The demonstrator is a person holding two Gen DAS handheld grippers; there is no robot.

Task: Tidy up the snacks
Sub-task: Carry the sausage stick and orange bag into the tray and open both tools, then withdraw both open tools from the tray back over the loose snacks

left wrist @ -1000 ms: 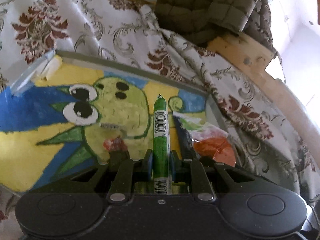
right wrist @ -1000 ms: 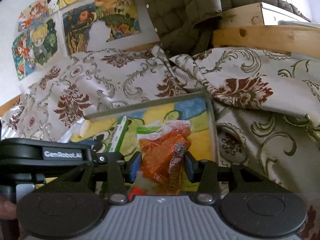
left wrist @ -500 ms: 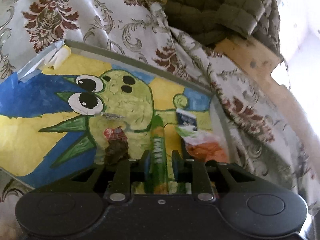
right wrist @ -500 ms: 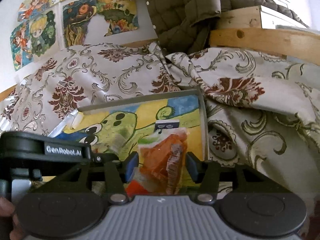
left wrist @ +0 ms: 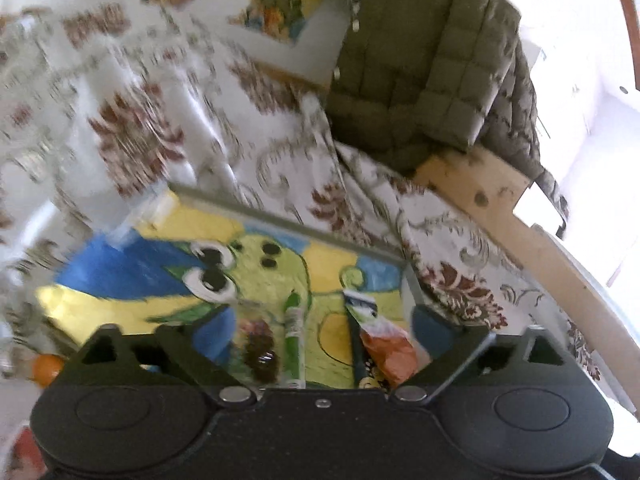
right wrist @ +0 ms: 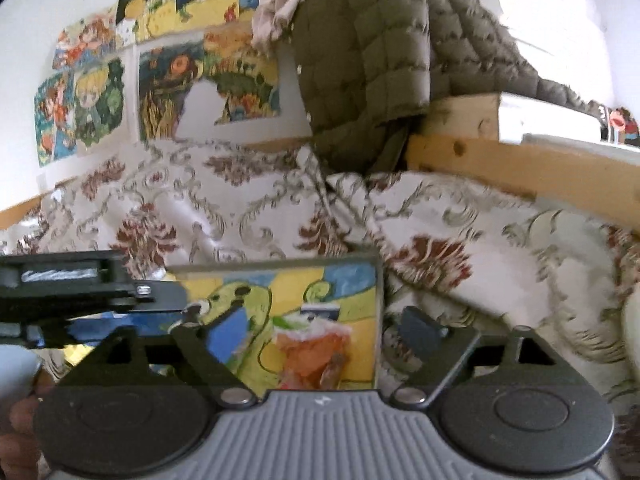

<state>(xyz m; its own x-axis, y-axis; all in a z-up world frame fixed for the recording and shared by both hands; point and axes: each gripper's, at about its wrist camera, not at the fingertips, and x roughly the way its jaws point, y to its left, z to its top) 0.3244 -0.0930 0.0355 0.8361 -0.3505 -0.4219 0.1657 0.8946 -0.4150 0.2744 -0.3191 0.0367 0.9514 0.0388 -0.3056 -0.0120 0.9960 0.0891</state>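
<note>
A green snack stick (left wrist: 294, 340), an orange snack bag (left wrist: 390, 350) and a dark snack in clear wrap (left wrist: 260, 354) lie on a painted board with a green cartoon creature (left wrist: 256, 268). My left gripper (left wrist: 322, 326) is open and empty above them, its jaws spread wide. My right gripper (right wrist: 322, 326) is open and empty too; the orange bag (right wrist: 316, 354) lies on the board (right wrist: 288, 284) between its jaws. The left gripper's body (right wrist: 80, 292) shows at the left of the right wrist view.
The board rests on a floral cloth (left wrist: 248, 128). A quilted olive jacket (left wrist: 424, 76) hangs over a wooden rail (left wrist: 492, 204) behind. Drawings (right wrist: 168, 72) cover the wall. An orange round thing (left wrist: 46, 368) sits at the left edge.
My left gripper let go of the green stick and opened wide; the stick now lies on the board. My right gripper released the orange bag and opened. Both pulled back and up.
</note>
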